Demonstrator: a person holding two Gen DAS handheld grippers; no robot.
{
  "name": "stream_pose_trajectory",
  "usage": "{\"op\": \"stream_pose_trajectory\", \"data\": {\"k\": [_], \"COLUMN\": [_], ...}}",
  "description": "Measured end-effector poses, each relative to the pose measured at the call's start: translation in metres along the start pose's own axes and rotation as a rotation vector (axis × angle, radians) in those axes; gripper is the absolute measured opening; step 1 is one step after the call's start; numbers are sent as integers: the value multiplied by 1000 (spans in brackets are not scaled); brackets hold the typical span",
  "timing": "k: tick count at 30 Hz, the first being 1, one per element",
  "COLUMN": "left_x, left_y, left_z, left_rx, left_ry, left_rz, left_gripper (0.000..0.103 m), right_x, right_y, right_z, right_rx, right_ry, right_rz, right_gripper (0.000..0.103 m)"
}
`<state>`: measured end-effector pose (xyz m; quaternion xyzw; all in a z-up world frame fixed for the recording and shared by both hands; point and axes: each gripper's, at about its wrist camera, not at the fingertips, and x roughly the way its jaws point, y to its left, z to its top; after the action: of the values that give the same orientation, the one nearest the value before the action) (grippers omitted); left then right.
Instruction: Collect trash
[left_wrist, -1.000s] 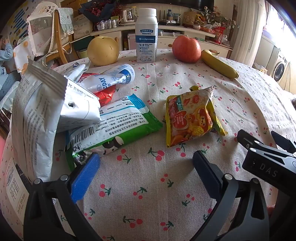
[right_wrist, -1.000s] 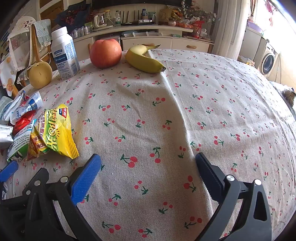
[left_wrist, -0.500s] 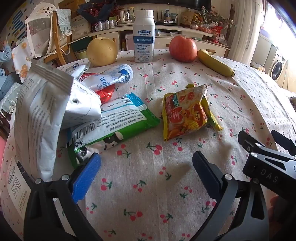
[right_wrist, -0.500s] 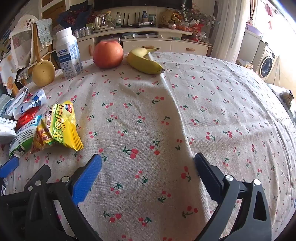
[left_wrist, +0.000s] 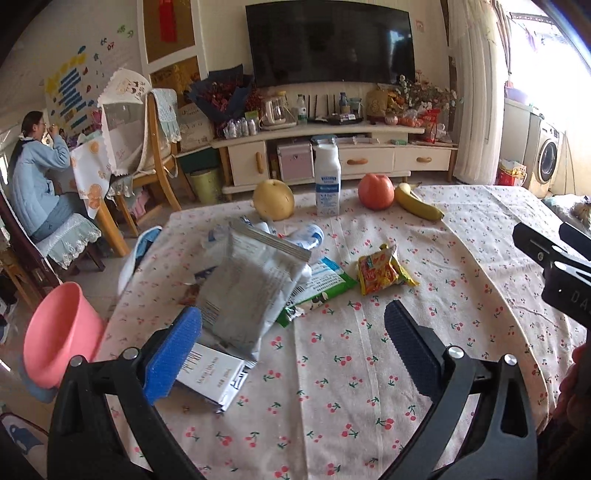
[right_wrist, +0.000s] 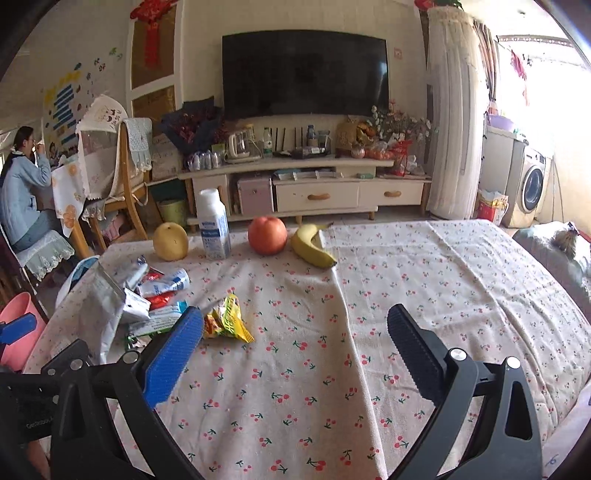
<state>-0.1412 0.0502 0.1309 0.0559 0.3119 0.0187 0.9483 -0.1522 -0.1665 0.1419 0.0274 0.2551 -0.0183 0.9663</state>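
Cherry-print tablecloth (left_wrist: 369, 369) (fruit at far edge). Left gripper (left_wrist: 291, 343) and right gripper (right_wrist: 295, 350) both gape wide, holding nothing. Grey foil bag (left_wrist: 255, 295) lies at 11 o'clock of left gripper, long axis 11-to-5, nearer the left; yellow snack packet (left_wrist: 382, 271) at 1 o'clock.

Your left wrist camera is looking forward between its spread fingers, sitting above the table's (left_wrist: 332, 387) near edge, wrappers (left_wrist: 255, 288) just ahead. Your right wrist camera is facing the same way from farther right. Both are sharing the apple (right_wrist: 267, 235) and television (right_wrist: 304, 74) beyond.
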Motion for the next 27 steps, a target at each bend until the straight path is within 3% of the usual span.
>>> {"op": "stream_pose_trajectory", "data": {"k": [5, 13, 20, 27], "left_x": [-46, -93, -120, -124], "left_y": [25, 49, 62, 70], "left_z": [15, 27, 31, 28], "left_rx": [-40, -75, -89, -89], "left_ry": [-93, -193, -254, -262], "left_rz": [32, 68, 85, 118], "left_gripper": [100, 100, 100, 100], "right_x": [-60, -124, -151, -151], "right_y": [10, 35, 50, 55], "right_z": [22, 41, 47, 46], "right_rx": [-8, -64, -88, -82], "right_ry": [-134, -249, -292, -305], "right_rz": [11, 22, 52, 53], "right_gripper": [99, 99, 99, 99]}}
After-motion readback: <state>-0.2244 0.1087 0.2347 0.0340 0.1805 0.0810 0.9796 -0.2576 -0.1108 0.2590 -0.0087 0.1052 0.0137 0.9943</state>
